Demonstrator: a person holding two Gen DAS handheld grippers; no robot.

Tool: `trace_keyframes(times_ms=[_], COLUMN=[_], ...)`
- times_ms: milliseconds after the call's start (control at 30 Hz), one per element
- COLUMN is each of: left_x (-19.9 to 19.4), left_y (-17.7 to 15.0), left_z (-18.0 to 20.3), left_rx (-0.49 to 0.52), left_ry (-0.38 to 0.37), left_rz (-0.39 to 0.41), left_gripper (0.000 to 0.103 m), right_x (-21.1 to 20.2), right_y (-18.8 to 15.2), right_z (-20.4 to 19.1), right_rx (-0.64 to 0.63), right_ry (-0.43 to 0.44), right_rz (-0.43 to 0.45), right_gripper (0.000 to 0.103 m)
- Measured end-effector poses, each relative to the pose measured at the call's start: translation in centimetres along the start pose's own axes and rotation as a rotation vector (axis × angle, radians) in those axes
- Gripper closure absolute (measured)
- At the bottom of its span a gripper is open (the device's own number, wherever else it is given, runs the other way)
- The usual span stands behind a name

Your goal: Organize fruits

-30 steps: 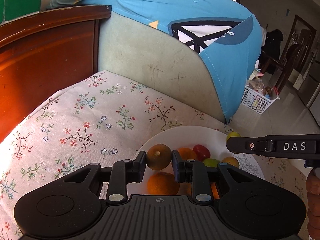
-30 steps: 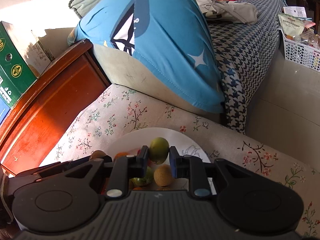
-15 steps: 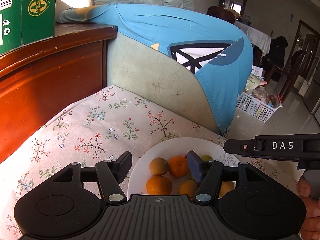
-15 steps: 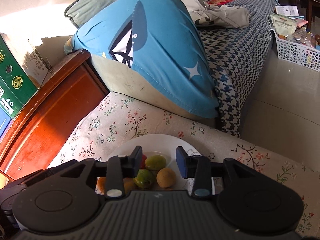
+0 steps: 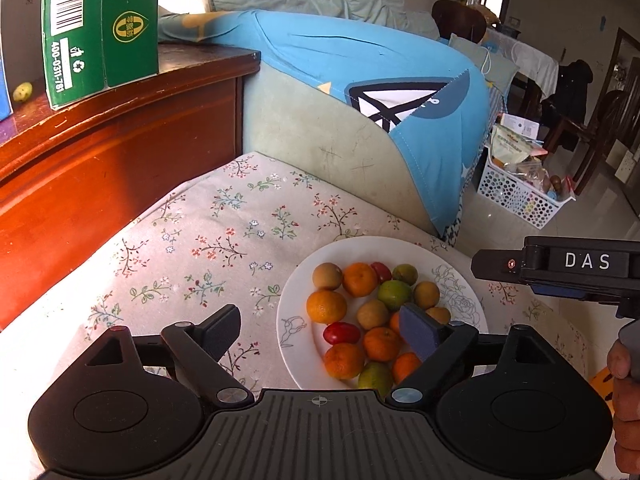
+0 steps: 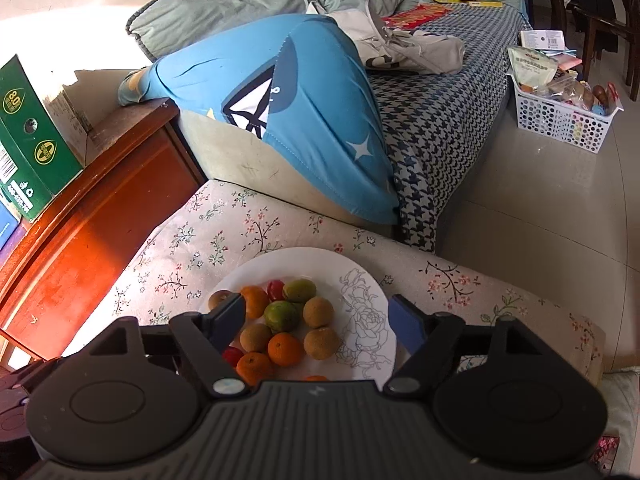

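Note:
A white plate (image 5: 456,280) (image 6: 360,280) sits on a floral cloth and holds several fruits: oranges (image 5: 326,306) (image 6: 285,349), brown fruits (image 5: 327,276) (image 6: 318,312), green citrus (image 5: 394,294) (image 6: 281,315) and red tomatoes (image 5: 341,333) (image 6: 275,289). My left gripper (image 5: 320,330) is open and empty, raised above the plate's left side. My right gripper (image 6: 318,318) is open and empty, raised above the plate; its body also shows at the right in the left wrist view (image 5: 560,266).
The floral cloth (image 5: 208,240) covers the surface. A red wooden cabinet (image 5: 100,160) with a green box (image 5: 100,28) stands at the left. A sofa arm with a blue cloth (image 5: 380,92) is behind. A white basket (image 6: 560,116) stands on the floor at the right.
Both grippers opened, letting go of a brown fruit (left) and a green fruit (right) onto the plate. Both then rose and pulled back from the plate.

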State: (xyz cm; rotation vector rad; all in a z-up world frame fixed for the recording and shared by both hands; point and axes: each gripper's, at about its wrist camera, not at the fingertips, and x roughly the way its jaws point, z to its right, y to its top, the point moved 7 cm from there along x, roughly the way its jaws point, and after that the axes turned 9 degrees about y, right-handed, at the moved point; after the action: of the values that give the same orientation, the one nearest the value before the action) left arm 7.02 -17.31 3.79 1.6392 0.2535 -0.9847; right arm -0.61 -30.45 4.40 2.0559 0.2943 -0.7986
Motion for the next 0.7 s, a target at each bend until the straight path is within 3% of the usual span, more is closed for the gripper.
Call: trace_keyframes(times_ms=[700], left_x=[-1.6], left_y=[-2.8], left_z=[0.2], left_rx=[0.034], left_ry=[0.116], left_rz=[-0.095], left_gripper=[0.013], right_x=[-3.2], right_y=[-4.6], right_z=[0.7], right_rx=[-0.006], right_ry=[-0.181], right_rz=[-0.039], right_gripper=[0.018])
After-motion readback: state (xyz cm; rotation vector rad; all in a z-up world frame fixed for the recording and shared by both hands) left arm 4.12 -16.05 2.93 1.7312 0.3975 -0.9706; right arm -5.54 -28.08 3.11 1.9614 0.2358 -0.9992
